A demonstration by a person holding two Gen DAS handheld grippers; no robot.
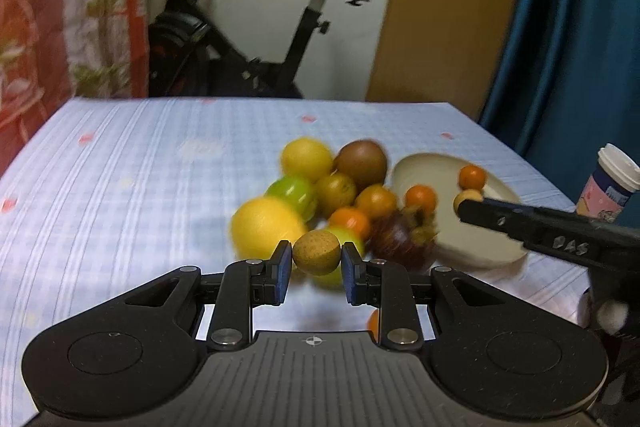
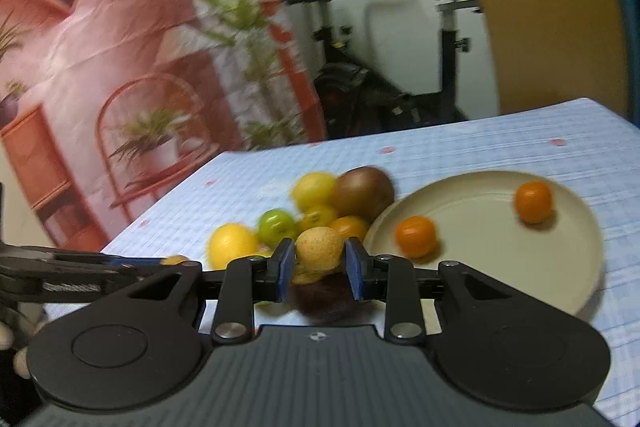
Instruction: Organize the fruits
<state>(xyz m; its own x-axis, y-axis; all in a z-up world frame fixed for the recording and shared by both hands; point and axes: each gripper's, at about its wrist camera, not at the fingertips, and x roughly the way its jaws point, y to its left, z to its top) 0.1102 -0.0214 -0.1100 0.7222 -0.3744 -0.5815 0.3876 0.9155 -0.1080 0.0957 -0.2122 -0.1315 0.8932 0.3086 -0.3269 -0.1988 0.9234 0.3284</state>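
A pile of fruit lies on the checked tablecloth: lemons, a green fruit, a kiwi, small oranges and a dark mangosteen. My left gripper is shut on a small tan longan above the pile. My right gripper is shut on another tan longan, left of the cream plate. The plate holds two small oranges. In the left wrist view the right gripper reaches over the plate.
A paper cup stands at the table's right edge. An exercise bike stands behind the table. A patterned red curtain hangs on the left, a blue curtain on the right.
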